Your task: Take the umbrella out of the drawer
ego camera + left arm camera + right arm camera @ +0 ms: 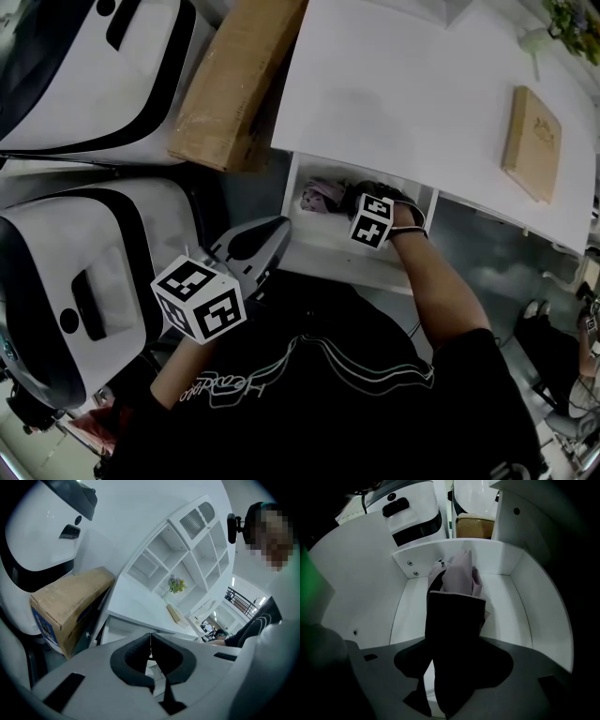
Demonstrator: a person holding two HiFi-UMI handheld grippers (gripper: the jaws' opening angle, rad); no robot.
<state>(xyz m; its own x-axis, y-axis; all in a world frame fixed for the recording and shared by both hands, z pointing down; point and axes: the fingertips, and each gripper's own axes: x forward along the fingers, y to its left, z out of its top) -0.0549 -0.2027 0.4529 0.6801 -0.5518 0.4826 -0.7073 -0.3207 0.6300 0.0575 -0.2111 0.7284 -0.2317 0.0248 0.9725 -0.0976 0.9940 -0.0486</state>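
While in drawer (513,602), umbrella (457,620) between fingers (494,665).

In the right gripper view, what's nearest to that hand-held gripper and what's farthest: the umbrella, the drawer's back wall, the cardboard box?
1. The umbrella, between its jaws.
2. The drawer's back wall, behind the umbrella.
3. The cardboard box, beyond the drawer.

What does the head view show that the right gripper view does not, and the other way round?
Only the head view: the desk top, a flat tan object on it, and the left claw. Only the right gripper view: the right claw shut on the umbrella at its black sleeve, and screws in the wall of the drawer. Both: the open drawer, the umbrella's pink cloth, the cardboard box.
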